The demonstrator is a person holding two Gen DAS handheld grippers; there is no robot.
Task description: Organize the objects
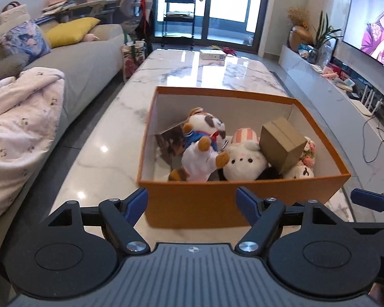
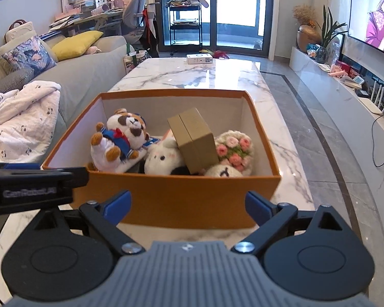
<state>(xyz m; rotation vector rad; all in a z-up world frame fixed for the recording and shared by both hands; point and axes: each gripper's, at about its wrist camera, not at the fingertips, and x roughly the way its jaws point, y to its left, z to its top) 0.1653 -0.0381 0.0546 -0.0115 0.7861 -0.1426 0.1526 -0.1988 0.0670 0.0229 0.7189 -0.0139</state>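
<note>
One orange box (image 2: 166, 199) is standing on the marble table (image 2: 230, 76), its lid off. Five items are being kept inside: a raccoon plush (image 2: 120, 138) at the left, a white bunny plush (image 2: 163, 158) in the middle, a tan carton (image 2: 194, 138) leaning tilted on the bunny, a knitted flower bouquet (image 2: 235, 148) and a small cream plush (image 2: 225, 171) at the right. The left gripper (image 1: 192, 204) and right gripper (image 2: 188, 206) are being held spread wide and empty, just before the near wall.

We saw our left hand-held gripper (image 1: 192, 200) spread wide and empty, orange box (image 1: 243, 202) of plush toys (image 1: 204, 151) just beyond, marble surface (image 1: 110, 153) beneath.
</note>
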